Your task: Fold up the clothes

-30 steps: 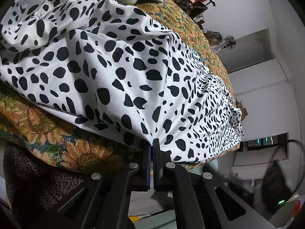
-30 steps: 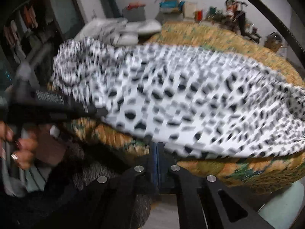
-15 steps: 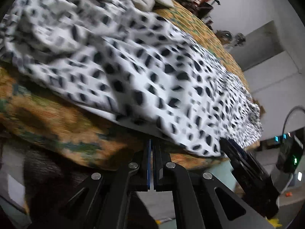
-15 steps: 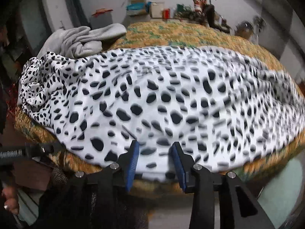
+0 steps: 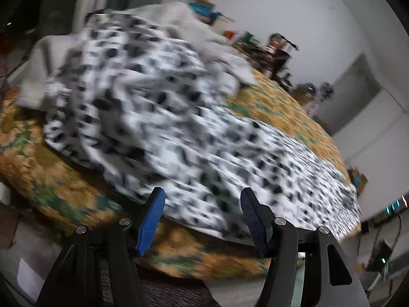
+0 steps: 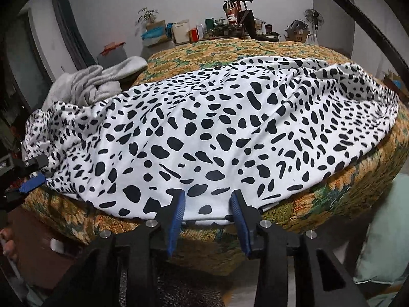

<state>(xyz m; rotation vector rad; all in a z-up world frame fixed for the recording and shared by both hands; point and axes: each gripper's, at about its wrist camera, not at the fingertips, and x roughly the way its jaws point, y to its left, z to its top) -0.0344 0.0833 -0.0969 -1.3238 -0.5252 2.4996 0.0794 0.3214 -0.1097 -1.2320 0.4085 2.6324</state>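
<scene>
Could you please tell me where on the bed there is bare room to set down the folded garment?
The widest free patch is the floral bedspread behind the spotted garment, up to the cluttered shelf. A narrow bare strip runs along the near edge. The far left corner is crowded: a grey towel lies bunched against the garment.
</scene>
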